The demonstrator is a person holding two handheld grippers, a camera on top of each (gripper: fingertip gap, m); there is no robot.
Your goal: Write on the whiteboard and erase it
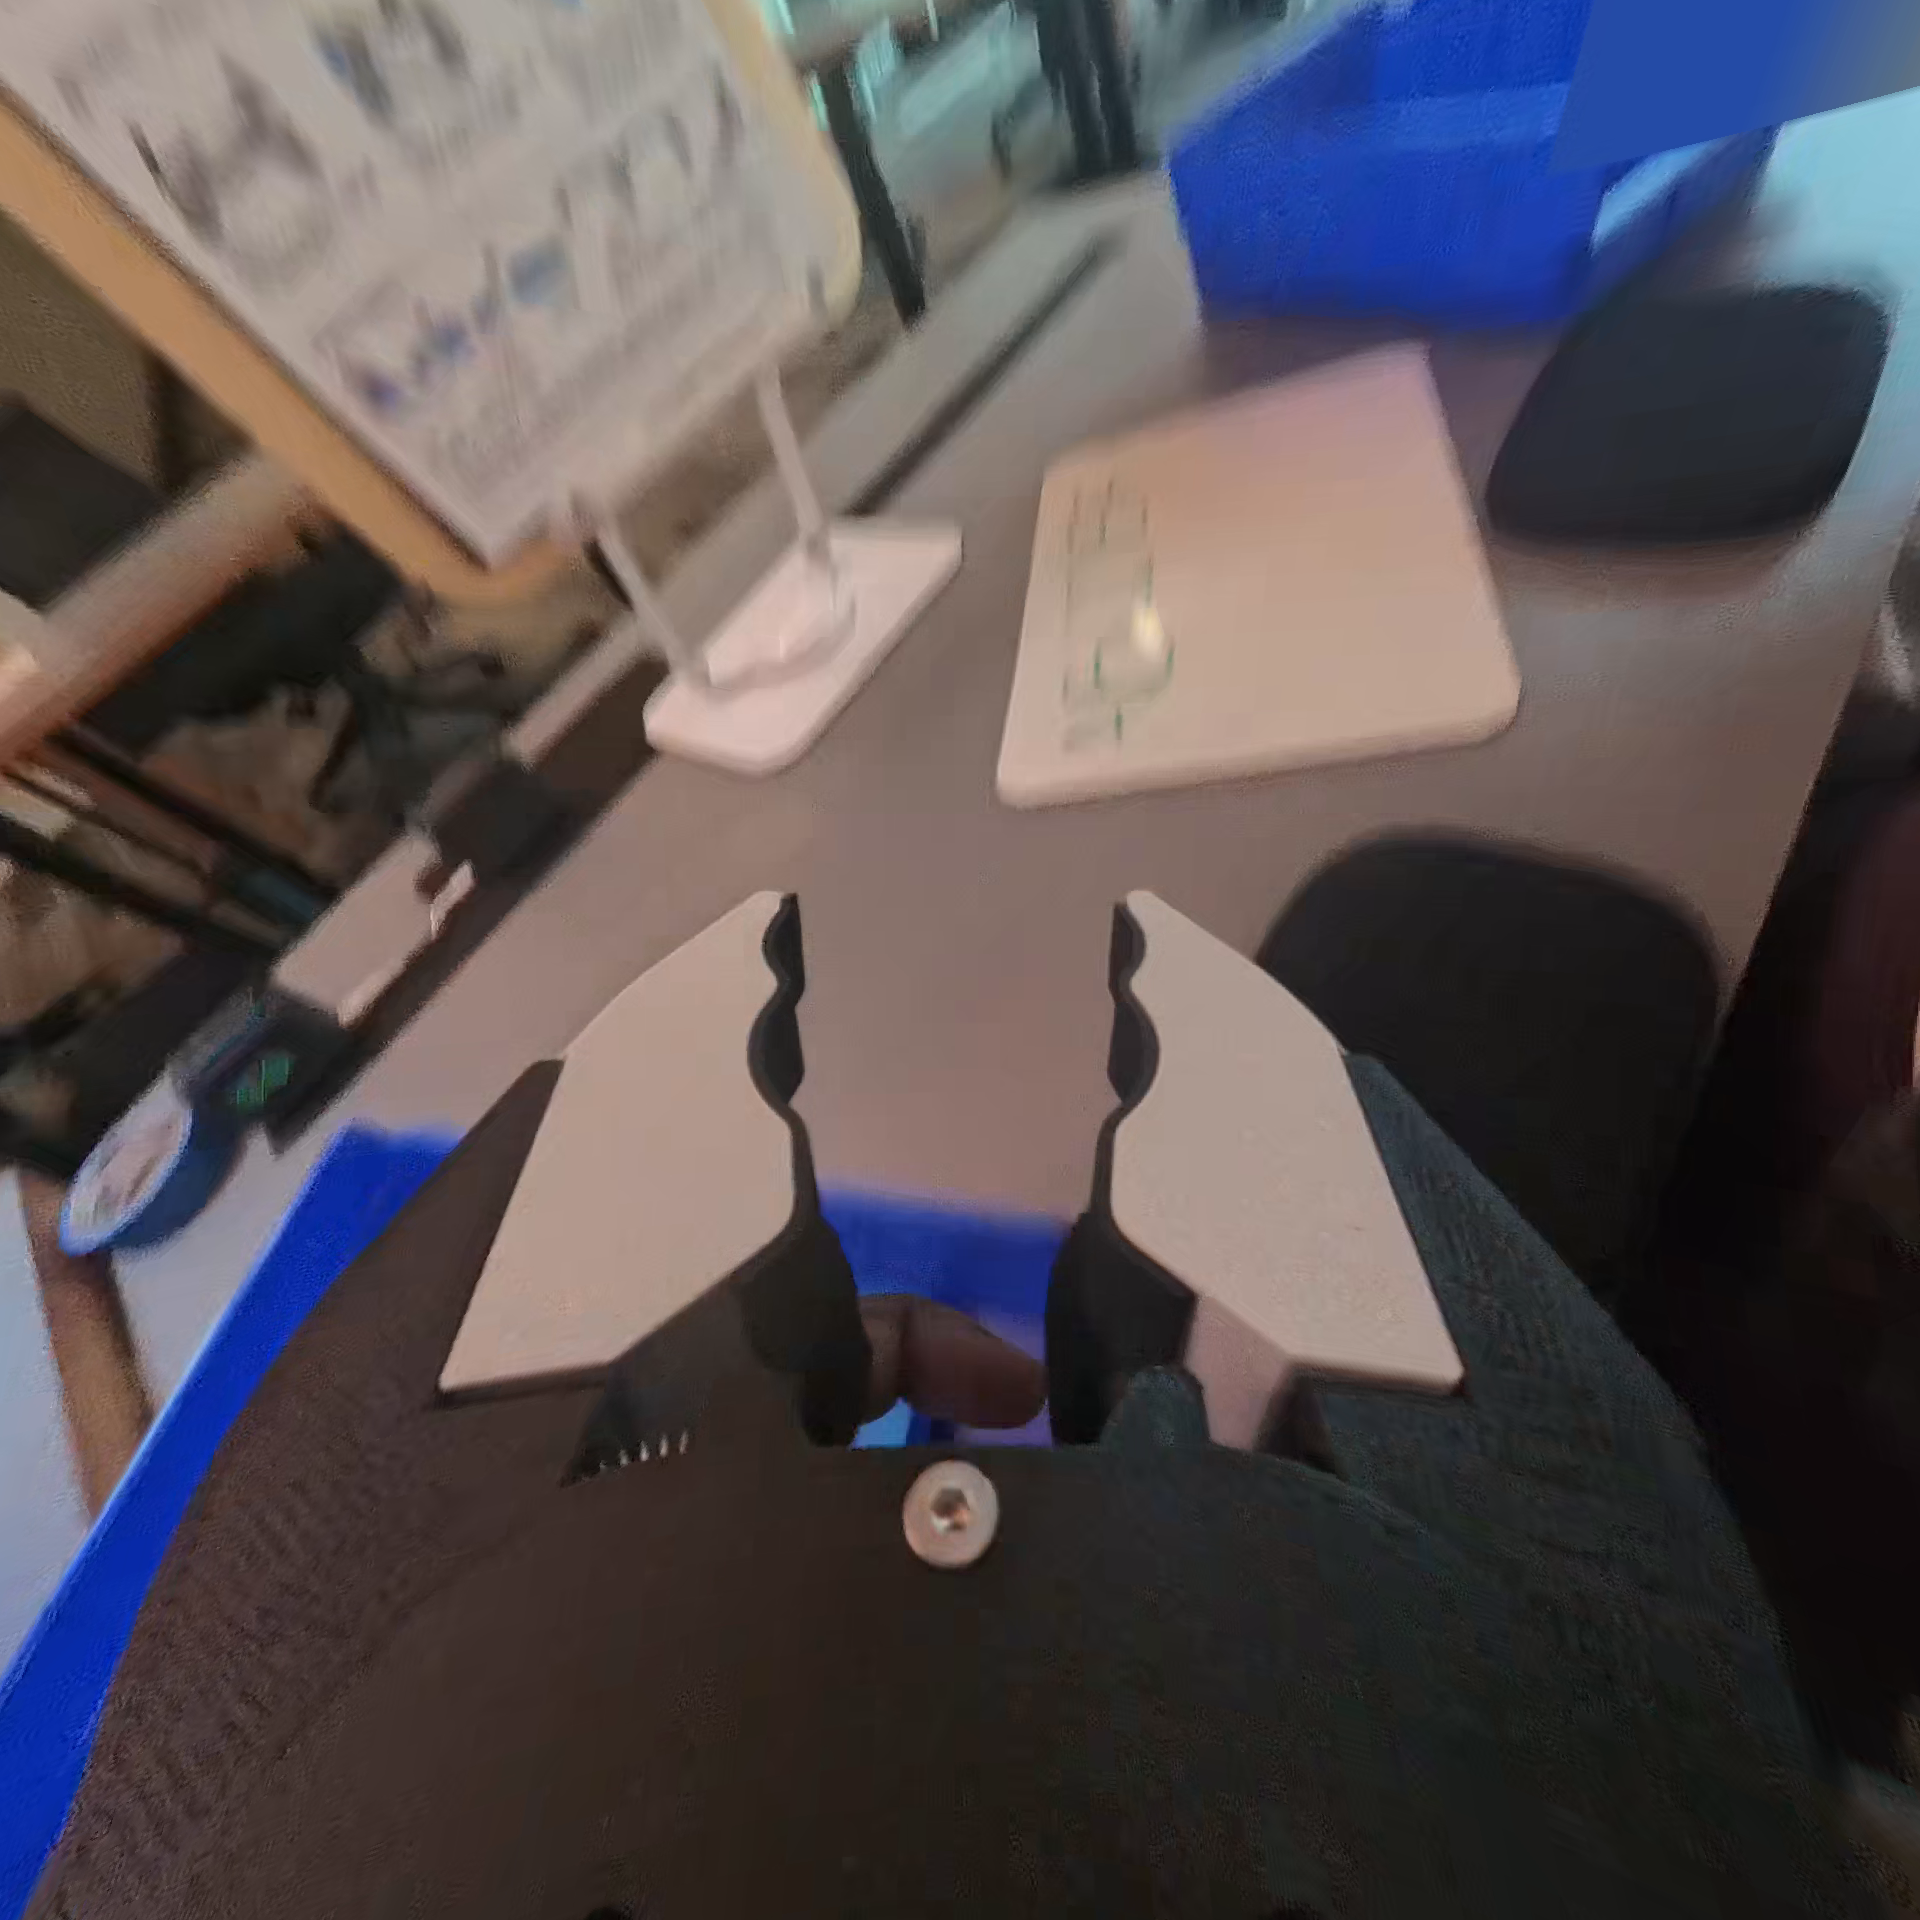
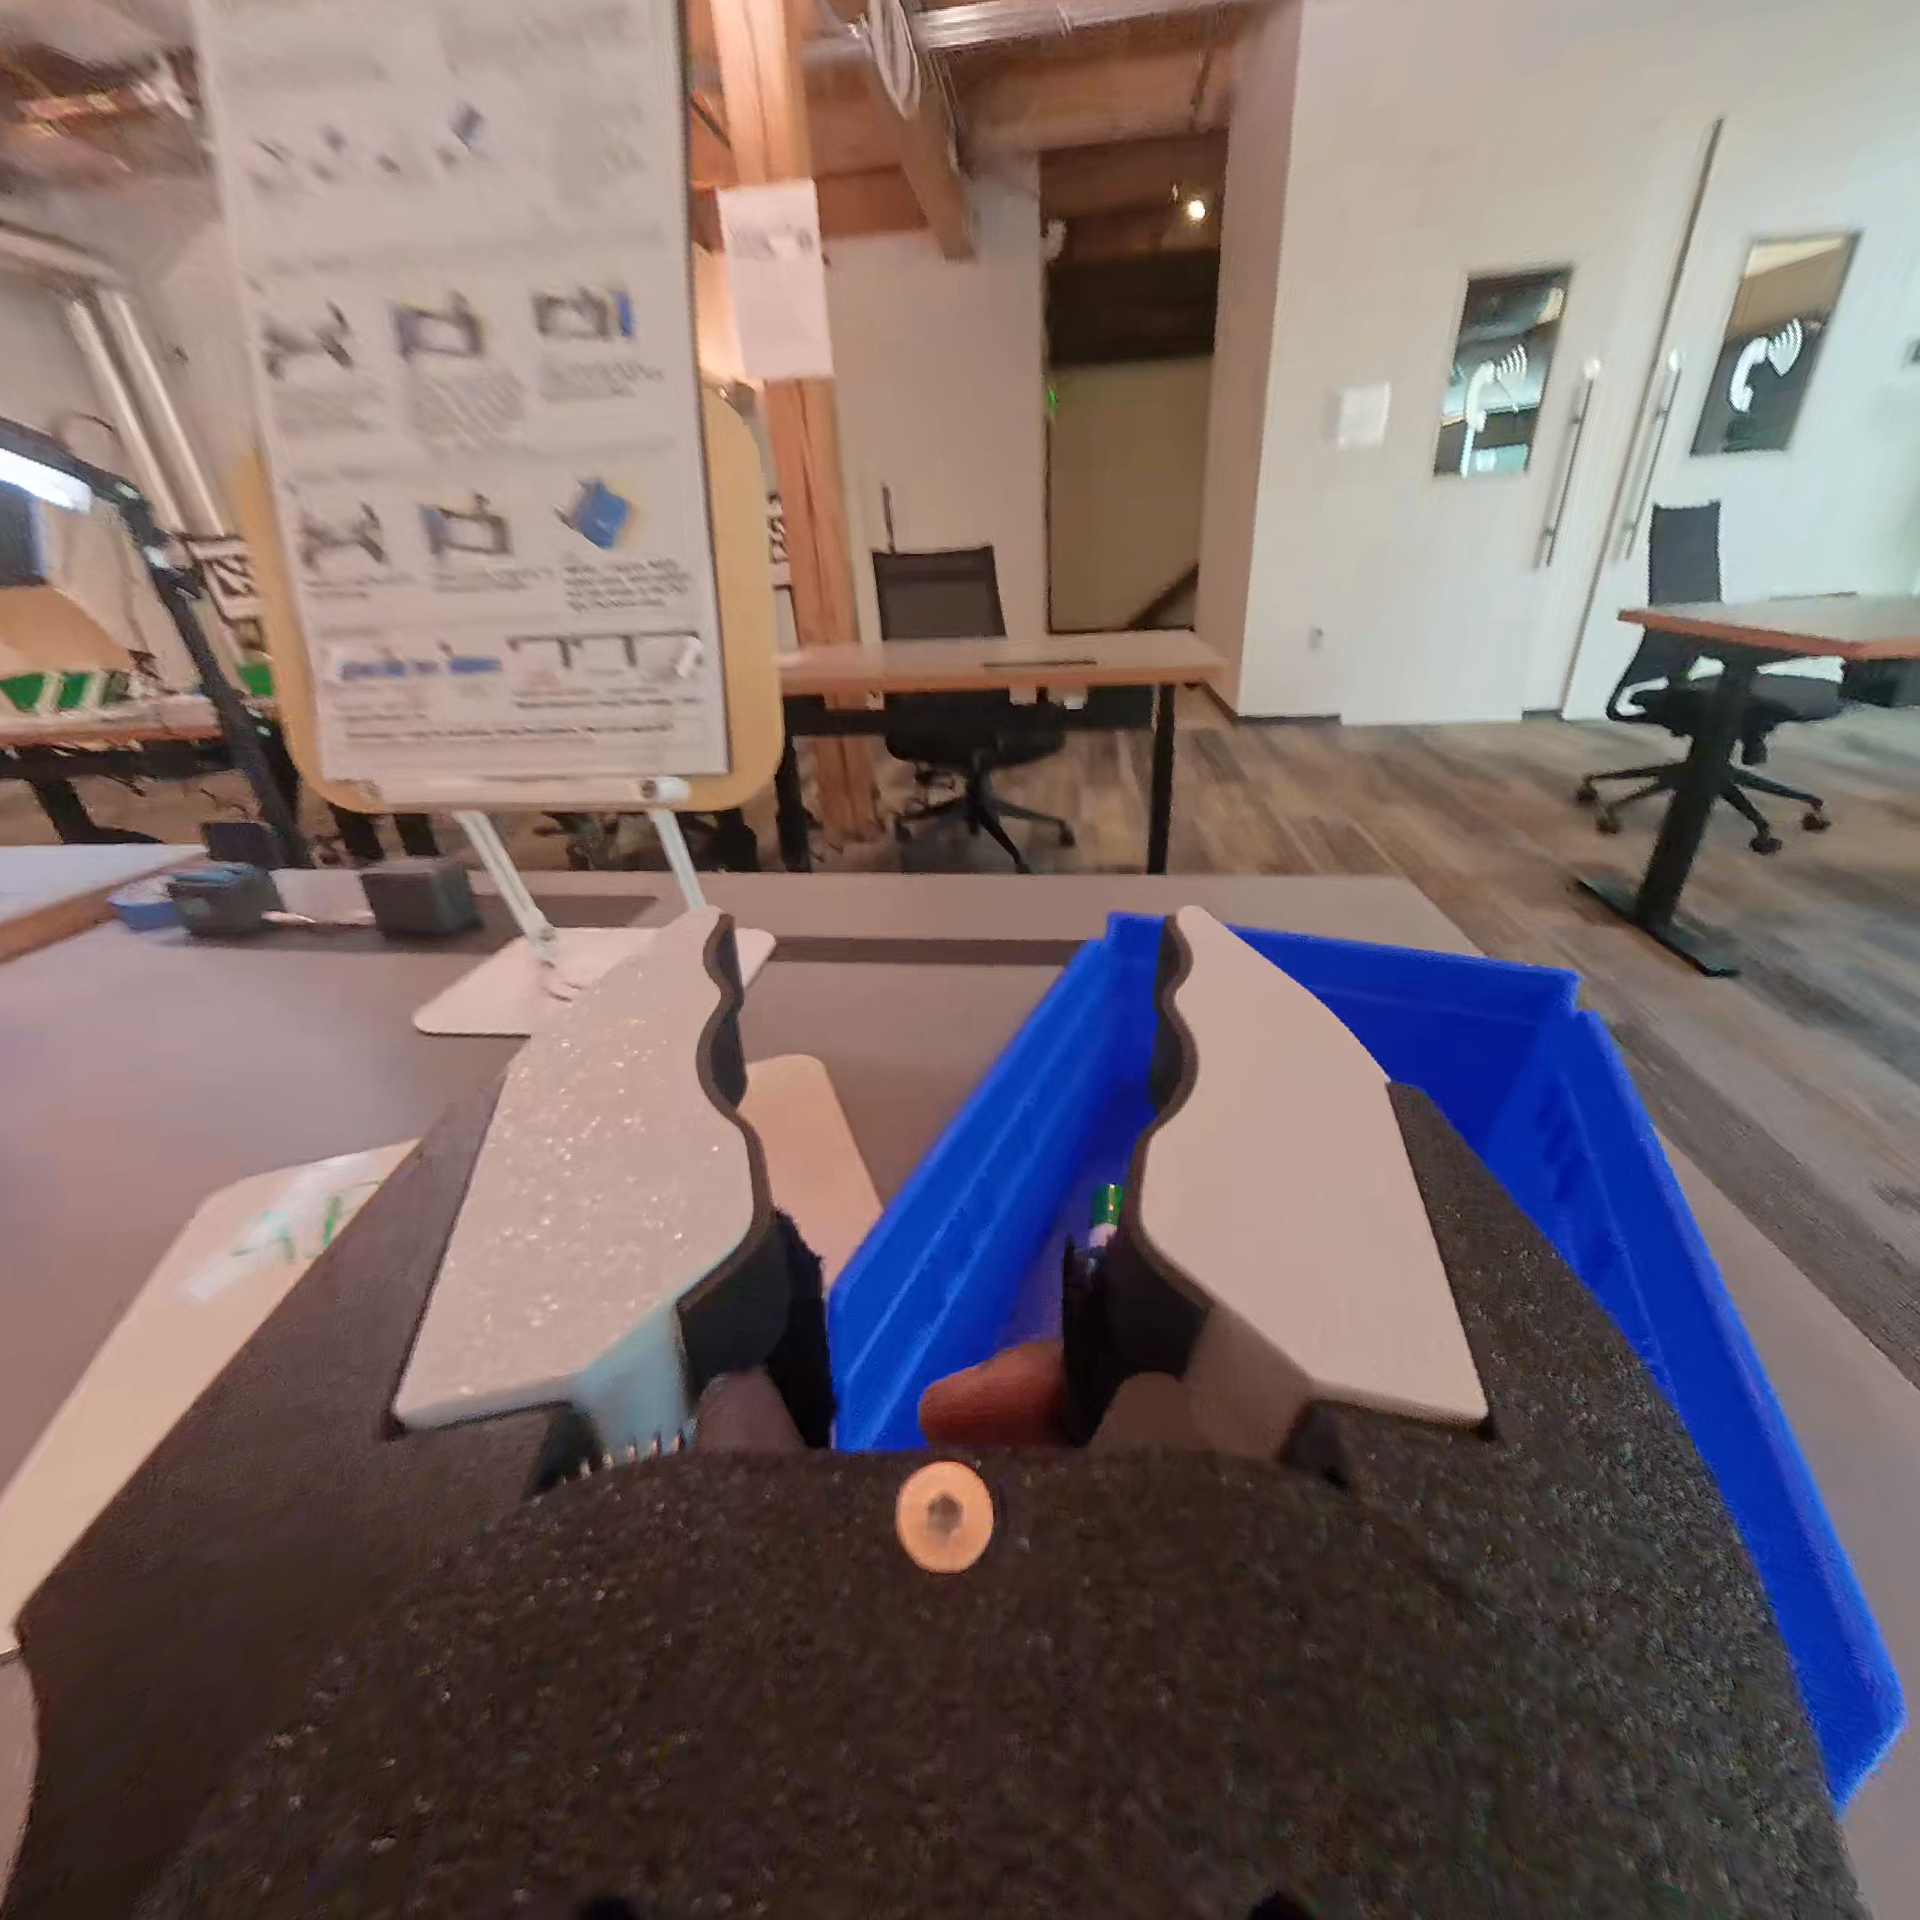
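Note:
The small whiteboard (image 1: pixel 1299 582) lies flat on the grey table and carries green writing at its left part. My left gripper (image 1: pixel 956 925) is open and empty, above the table and short of the board. In the right wrist view the whiteboard (image 2: pixel 208 1309) lies at the lower left, partly hidden by my right gripper (image 2: pixel 951 935). That gripper is open and empty, over the left wall of a blue bin (image 2: pixel 1538 1143). A green-capped marker (image 2: pixel 1107 1210) lies in the bin, mostly hidden behind the right finger.
A stand with a printed sheet (image 2: pixel 468 416) rises behind the board on a white base (image 1: pixel 800 644). A second blue bin (image 1: pixel 312 1278) lies under my left gripper. Two dark rounded shapes (image 1: pixel 1683 416) sit at the table's right edge. Small dark boxes and blue tape (image 1: pixel 135 1184) lie at the left. Tip to tip, the grippers are about 55 cm apart.

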